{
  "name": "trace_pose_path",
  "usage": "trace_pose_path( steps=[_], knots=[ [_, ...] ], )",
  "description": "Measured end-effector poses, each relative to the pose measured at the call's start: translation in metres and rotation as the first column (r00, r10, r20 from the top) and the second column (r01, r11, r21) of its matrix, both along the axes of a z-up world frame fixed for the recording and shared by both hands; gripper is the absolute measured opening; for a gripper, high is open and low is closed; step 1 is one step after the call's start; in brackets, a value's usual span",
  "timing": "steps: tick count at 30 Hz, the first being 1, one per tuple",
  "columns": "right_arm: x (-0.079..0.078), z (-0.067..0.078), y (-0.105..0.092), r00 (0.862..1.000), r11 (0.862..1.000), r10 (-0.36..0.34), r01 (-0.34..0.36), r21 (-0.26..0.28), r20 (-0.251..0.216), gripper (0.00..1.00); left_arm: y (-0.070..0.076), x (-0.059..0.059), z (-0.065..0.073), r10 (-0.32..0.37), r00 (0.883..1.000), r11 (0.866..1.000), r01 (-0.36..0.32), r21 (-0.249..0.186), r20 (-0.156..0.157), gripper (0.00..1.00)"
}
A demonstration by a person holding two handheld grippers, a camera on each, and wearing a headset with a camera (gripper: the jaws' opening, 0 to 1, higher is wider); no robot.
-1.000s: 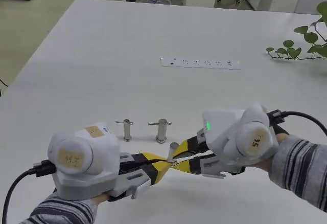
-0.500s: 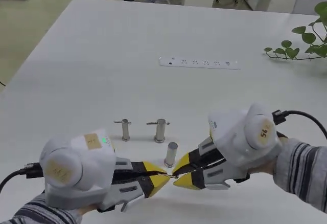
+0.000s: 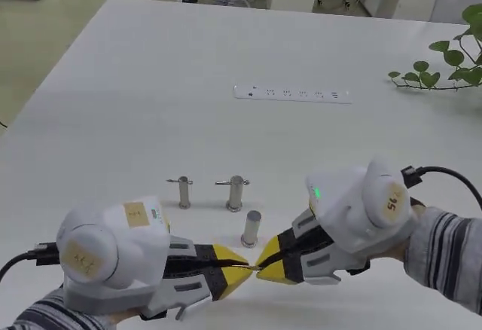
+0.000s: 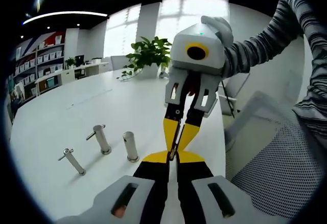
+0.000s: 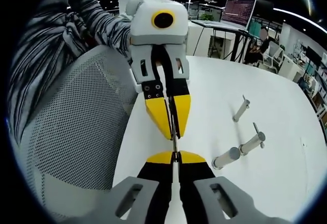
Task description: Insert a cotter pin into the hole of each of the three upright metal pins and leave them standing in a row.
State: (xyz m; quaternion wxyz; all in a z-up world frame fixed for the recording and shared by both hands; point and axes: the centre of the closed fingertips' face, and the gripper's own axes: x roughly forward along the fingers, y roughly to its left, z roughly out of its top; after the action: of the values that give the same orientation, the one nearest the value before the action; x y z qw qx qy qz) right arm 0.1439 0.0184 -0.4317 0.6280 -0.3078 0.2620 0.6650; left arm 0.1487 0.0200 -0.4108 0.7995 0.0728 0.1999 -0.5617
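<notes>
While left gripper [image 4: 172, 156] and right gripper [image 5: 173, 155] clamp one thin cotter pin [image 5: 174, 144], silver pin [image 3: 251, 227] bare.

Barely made out cotter pin [image 5: 174, 143], both ends buried in closed tips of left gripper [image 4: 172, 157] and right gripper [image 5: 174, 157]. Couldn't tell hole in nearest metal pin [image 3: 251, 227]: too small. Saw plant [image 3: 450, 57] cropped at head view's right edge.

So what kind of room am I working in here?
Most likely an open-plan office or meeting area: a long white table with a power strip on it, a mesh office chair beside it, and desks with a lit screen beyond.
</notes>
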Motion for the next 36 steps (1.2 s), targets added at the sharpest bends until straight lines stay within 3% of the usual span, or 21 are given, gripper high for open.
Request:
trace_pose_path(
  steps=[4,13,16,24,36],
  knots=[
    [0.003,0.001,-0.001,1.0,1.0,0.002,-0.002,0.0,0.028,0.0,0.002,0.004,-0.002,0.024,1.0,1.0,-0.024,0.012,0.004,0.03],
    [0.021,0.006,-0.012,0.996,0.998,-0.057,0.056,0.015,0.062,0.0,0.004,0.023,-0.004,0.1,0.993,0.993,-0.103,0.05,0.058,0.24],
    [0.026,0.005,-0.018,0.994,0.997,-0.078,0.078,0.007,0.072,0.0,0.006,0.03,-0.005,0.12,0.988,0.989,-0.127,0.078,0.096,0.25],
    [0.051,-0.003,-0.044,0.982,0.986,-0.155,0.161,-0.042,0.112,0.0,0.005,0.05,-0.01,0.186,0.972,0.973,-0.202,0.109,0.143,0.3],
    [0.077,-0.02,-0.056,0.973,0.974,-0.181,0.198,-0.113,0.145,0.0,-0.005,0.075,-0.027,0.271,0.955,0.949,-0.286,0.131,0.123,0.28]
  ],
)
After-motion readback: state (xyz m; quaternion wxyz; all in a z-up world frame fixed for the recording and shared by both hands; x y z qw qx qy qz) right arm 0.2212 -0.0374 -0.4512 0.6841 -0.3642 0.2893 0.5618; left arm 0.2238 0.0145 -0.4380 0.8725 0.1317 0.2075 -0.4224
